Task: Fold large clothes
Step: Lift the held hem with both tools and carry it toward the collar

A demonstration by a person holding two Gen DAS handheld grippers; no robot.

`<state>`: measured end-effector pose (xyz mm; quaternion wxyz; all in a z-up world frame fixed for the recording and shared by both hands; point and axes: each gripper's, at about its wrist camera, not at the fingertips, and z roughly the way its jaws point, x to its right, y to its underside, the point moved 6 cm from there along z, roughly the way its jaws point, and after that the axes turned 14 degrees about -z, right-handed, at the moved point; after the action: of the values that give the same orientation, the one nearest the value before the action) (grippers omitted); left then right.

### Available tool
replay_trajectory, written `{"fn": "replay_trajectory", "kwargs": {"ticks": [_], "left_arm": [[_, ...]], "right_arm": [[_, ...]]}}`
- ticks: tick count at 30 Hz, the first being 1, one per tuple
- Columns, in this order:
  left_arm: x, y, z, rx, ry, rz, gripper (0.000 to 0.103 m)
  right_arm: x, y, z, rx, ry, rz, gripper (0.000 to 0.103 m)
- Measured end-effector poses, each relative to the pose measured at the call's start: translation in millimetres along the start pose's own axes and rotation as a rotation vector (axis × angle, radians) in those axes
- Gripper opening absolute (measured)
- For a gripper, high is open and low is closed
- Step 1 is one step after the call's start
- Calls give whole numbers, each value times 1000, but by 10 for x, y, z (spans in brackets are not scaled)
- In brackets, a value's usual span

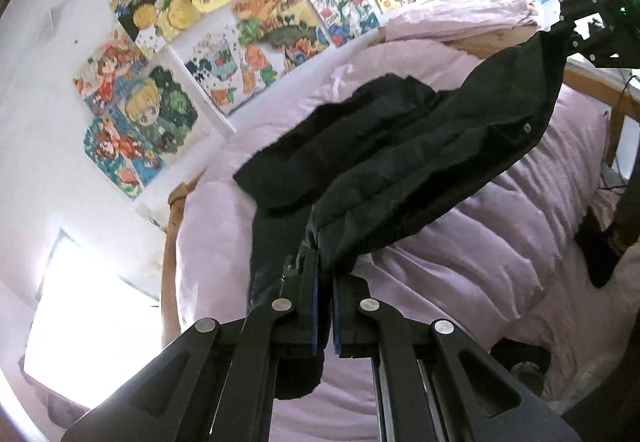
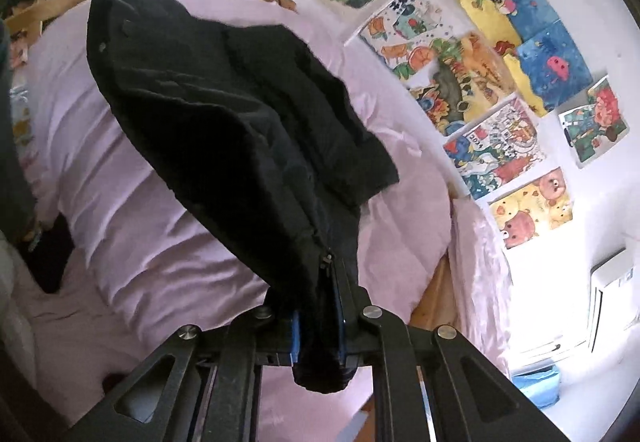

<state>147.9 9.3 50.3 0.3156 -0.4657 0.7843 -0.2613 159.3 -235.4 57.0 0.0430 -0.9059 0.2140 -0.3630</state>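
Left gripper (image 1: 326, 282) is pinching one end of the black jacket (image 1: 400, 146) between its blue pads, fingers pressed together on the fabric. Right gripper (image 2: 320, 282) is clamping the opposite end — zipper pull (image 2: 326, 258) is sitting just above its fingers. The jacket is hanging stretched between the two grippers, above the pink bedcover (image 1: 460, 262), one sleeve drooping toward it. Cartoon posters (image 1: 224, 34) are covering the wall beside the bed.
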Motion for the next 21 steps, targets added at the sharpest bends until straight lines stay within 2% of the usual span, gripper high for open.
{"fn": "replay_trajectory", "kwargs": {"ticks": [3, 7, 15, 21], "left_arm": [[18, -61, -97, 18, 8, -16, 4], [-10, -275, -33, 73, -19, -64, 4], [-387, -1007, 193, 184, -91, -215, 3], [-553, -1503, 534, 247, -175, -253, 3]], "right_arm": [[75, 13, -129, 22, 11, 17, 12], [339, -52, -60, 54, 25, 121, 12], [984, -295, 197, 119, 136, 295, 12], [1518, -493, 570, 164, 232, 440, 12]]}}
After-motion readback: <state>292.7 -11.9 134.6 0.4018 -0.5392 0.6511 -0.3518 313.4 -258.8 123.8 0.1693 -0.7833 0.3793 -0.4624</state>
